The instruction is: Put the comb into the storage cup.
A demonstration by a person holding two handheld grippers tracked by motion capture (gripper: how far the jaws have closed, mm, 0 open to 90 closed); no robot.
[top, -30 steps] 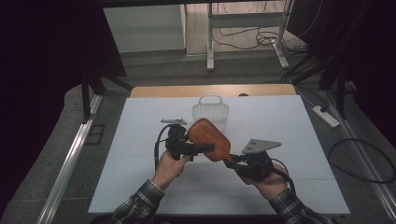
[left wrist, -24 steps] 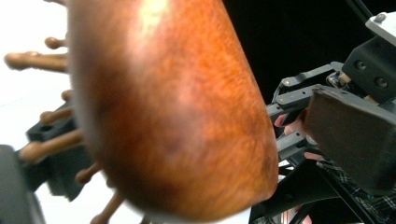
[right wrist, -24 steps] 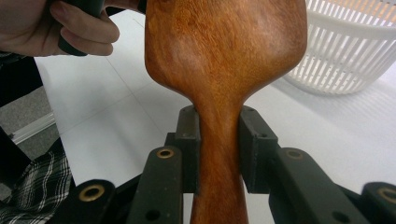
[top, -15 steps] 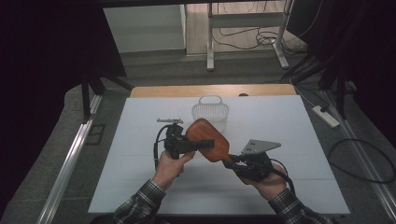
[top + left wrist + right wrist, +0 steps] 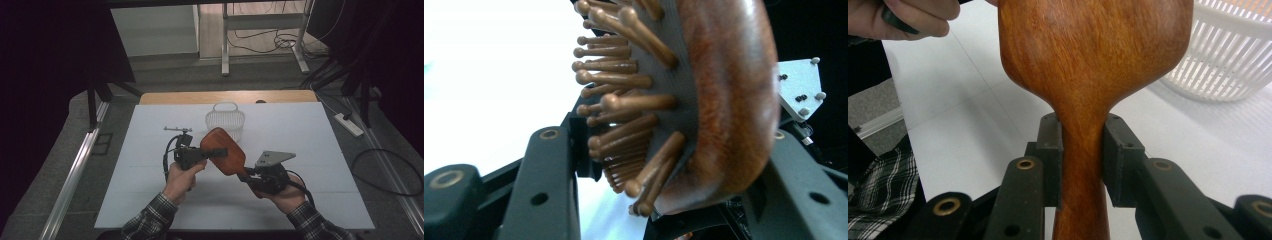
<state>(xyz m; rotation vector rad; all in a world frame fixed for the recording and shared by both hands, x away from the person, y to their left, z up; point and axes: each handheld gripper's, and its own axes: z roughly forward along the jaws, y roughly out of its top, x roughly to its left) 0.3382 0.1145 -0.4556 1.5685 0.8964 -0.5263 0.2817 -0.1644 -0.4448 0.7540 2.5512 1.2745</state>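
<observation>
From the high view, a wooden hairbrush (image 5: 223, 150) is held above the middle of the white bench (image 5: 150, 200), between the two claws. The left claw (image 5: 216, 152) reaches across the broad head of the hairbrush from the left, and the right claw (image 5: 245, 174) has the handle end at the lower right. Just behind the hairbrush stands a white basket (image 5: 225, 121) with slatted walls and a hoop handle; nothing can be seen inside it from here. Both hands come in from the bottom in plaid sleeves (image 5: 150, 222).

The left claw view adds the underside, which the high view hides: rows of round-tipped wooden pins (image 5: 624, 107) on a grey pad, with the rounded wooden back of the hairbrush (image 5: 729, 100) facing right. The jaws have just been closing, and they now press on the head, one on the pin side and one on the back.

The right claw view shows the grip on the narrow handle (image 5: 1080, 165) clearly: the two black pads squeeze it from either side, and the head widens above them. The basket (image 5: 1228, 55) sits at the upper right, its inside out of sight.
</observation>
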